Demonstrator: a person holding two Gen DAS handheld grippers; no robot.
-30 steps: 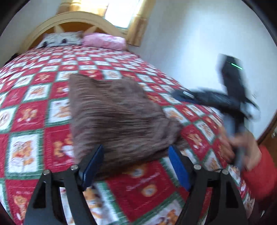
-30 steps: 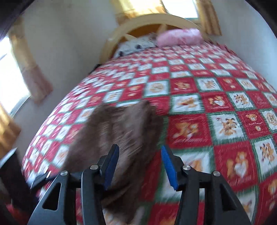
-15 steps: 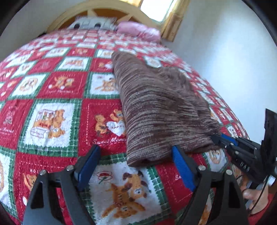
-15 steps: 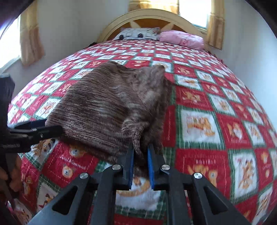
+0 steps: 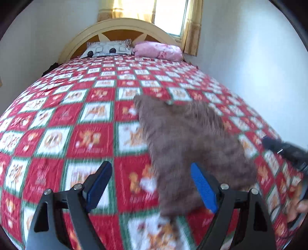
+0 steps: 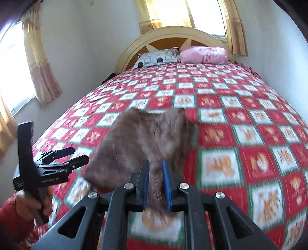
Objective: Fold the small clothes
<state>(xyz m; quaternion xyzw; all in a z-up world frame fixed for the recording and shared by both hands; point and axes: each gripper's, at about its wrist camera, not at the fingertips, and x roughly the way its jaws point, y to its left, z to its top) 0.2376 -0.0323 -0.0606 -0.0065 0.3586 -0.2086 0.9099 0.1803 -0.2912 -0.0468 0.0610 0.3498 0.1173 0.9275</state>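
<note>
A brown knitted garment (image 5: 188, 138) lies on the red patchwork bedspread (image 5: 57, 134), blurred by motion. My left gripper (image 5: 152, 182) is open and empty above the bedspread, with the garment's near left edge between its fingers but not pinched. My right gripper (image 6: 156, 177) is shut on the garment's (image 6: 150, 138) near edge, with brown cloth pinched between the blue pads. The left gripper also shows in the right wrist view (image 6: 77, 155), open, left of the garment. The right gripper's body shows at the right edge of the left wrist view (image 5: 284, 150).
Two pillows, a grey-and-white one (image 5: 107, 50) and a pink one (image 5: 157, 51), lie at the headboard (image 5: 119, 27). A white wall (image 5: 250, 67) runs along the bed's right side. Curtained windows (image 6: 184, 13) are behind the headboard and on the left wall.
My right gripper closed on the garment's near edge and now lifts and pulls it. My left gripper rose and shifted left, off the garment's corner. Both views are blurred by motion.
</note>
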